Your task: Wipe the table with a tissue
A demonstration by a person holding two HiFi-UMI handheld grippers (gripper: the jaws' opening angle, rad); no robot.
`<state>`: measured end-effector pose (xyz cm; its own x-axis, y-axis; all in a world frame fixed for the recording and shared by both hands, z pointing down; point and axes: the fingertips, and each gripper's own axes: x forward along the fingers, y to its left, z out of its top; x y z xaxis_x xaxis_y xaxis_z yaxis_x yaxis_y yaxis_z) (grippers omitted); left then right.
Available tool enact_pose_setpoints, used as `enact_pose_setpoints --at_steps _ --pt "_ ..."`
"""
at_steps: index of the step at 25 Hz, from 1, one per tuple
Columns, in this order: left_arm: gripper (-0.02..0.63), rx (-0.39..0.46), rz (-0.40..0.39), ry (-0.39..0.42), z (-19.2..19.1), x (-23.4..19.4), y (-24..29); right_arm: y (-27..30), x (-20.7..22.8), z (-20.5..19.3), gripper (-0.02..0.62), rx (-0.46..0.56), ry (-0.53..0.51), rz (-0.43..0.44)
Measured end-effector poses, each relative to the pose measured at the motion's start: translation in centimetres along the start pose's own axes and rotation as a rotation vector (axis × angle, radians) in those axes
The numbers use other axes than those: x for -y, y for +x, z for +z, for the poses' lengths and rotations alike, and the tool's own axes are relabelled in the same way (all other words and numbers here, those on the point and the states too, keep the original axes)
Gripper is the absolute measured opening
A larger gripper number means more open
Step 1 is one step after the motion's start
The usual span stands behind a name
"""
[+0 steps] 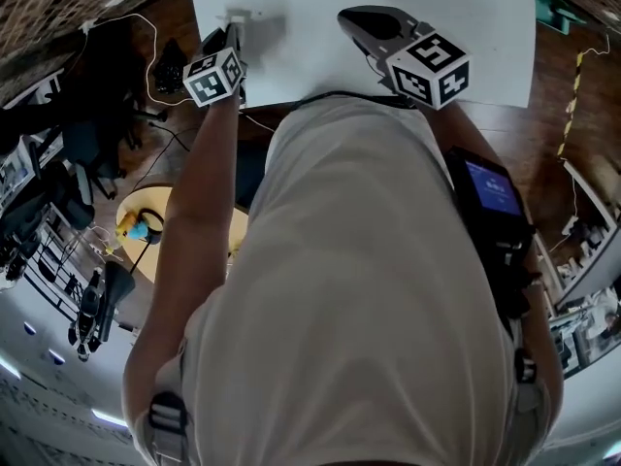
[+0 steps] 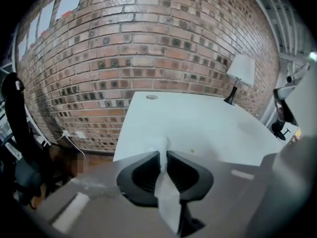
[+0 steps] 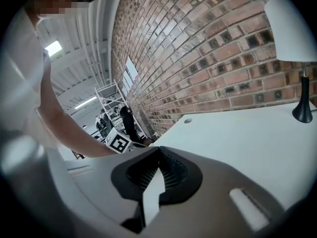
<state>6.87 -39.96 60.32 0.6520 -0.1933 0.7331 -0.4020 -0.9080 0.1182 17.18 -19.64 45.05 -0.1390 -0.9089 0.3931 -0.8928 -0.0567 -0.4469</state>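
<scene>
Counts two grippers: left gripper (image 2: 163, 152) and right gripper (image 3: 159, 150). Two marker cubes in the head view: left cube (image 1: 213, 76) at eleven o'clock, right cube (image 1: 429, 66) at one o'clock. One tissue (image 2: 167, 197). One white table (image 1: 466, 27) at twelve o'clock. One lamp (image 2: 241, 76) at two o'clock in the left gripper view. One brick wall (image 2: 148, 43). One round hole (image 2: 151, 97) in the tabletop. One person (image 1: 369, 280).

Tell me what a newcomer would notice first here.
The white tissue stands out first, pinched in the left gripper over the left side of the white table. Behind the table a brick wall fills the left gripper view, with a lamp toward the table's far right.
</scene>
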Motion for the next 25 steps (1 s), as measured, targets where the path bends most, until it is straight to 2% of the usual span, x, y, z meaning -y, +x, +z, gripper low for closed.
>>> enact_pose_setpoints --at_steps 3,6,9,12,16,25 --pt "0.051 0.006 0.053 -0.028 0.9 -1.7 1.4 0.2 -0.2 0.1 0.008 0.000 0.007 -0.004" --pt "0.052 0.017 0.060 0.021 2.4 -1.5 2.5 -0.5 -0.1 0.0 0.008 0.000 0.017 -0.020" --pt "0.051 0.004 0.034 0.098 3.2 0.2 3.5 -1.3 0.3 -0.4 0.008 -0.001 0.032 -0.046" --pt "0.049 0.018 0.013 0.133 2.4 1.6 4.0 -1.7 0.4 -0.7 0.008 0.008 0.045 -0.061" --pt "0.048 0.035 -0.055 0.201 1.9 4.4 3.7 -1.7 0.6 -0.6 0.008 0.019 0.054 -0.066" --pt "0.046 -0.001 -0.143 0.280 -1.7 9.1 2.0 -1.7 0.2 -0.8 0.008 0.024 0.049 -0.061"
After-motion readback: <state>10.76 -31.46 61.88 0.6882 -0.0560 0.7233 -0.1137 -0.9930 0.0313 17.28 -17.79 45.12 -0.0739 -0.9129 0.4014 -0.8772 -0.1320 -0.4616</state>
